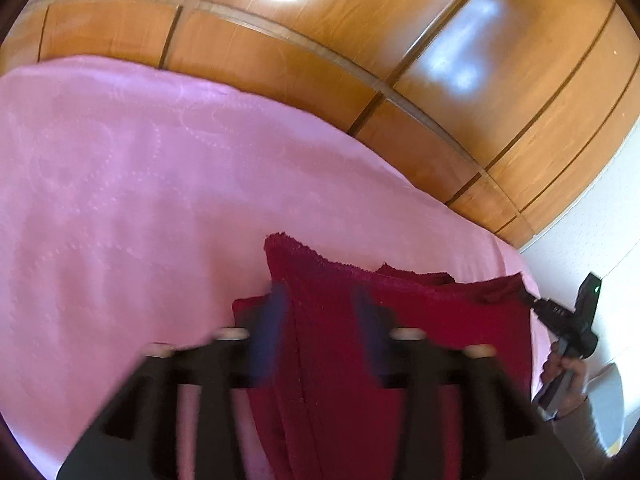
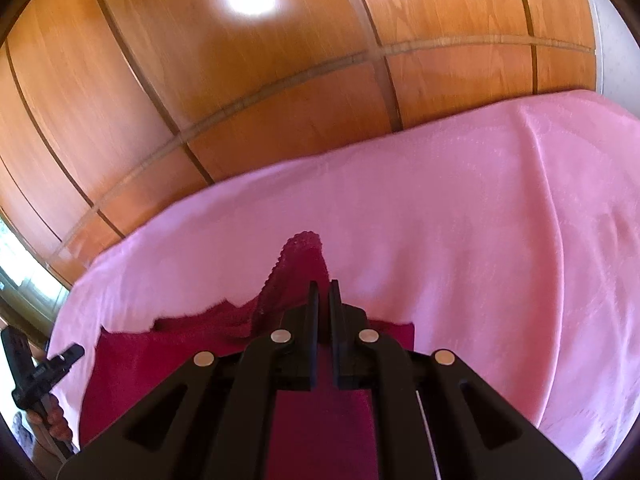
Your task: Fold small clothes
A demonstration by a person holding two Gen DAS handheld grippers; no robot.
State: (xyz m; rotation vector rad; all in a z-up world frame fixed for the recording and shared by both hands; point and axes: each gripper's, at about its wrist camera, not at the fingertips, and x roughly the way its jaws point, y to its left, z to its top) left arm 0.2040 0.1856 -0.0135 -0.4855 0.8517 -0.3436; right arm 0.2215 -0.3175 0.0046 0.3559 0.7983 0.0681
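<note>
A dark red knit garment (image 1: 400, 320) lies on a pink bedspread (image 1: 120, 200). My left gripper (image 1: 322, 300) is open, its blurred blue fingers (image 1: 276, 320) apart over the garment's left part, with red cloth between them. In that view the right gripper (image 1: 528, 300) pinches the garment's far right corner. In the right wrist view the garment (image 2: 160, 360) spreads left and below, and my right gripper (image 2: 323, 292) is shut on a raised fold of it (image 2: 300, 260). The left gripper (image 2: 68, 354) shows at the far left edge.
The pink bedspread (image 2: 480, 240) covers the bed. A glossy wooden wardrobe (image 1: 360, 60) stands behind the bed. A white wall (image 1: 592, 220) is at the right. The person's hand (image 1: 568, 376) holds the right gripper.
</note>
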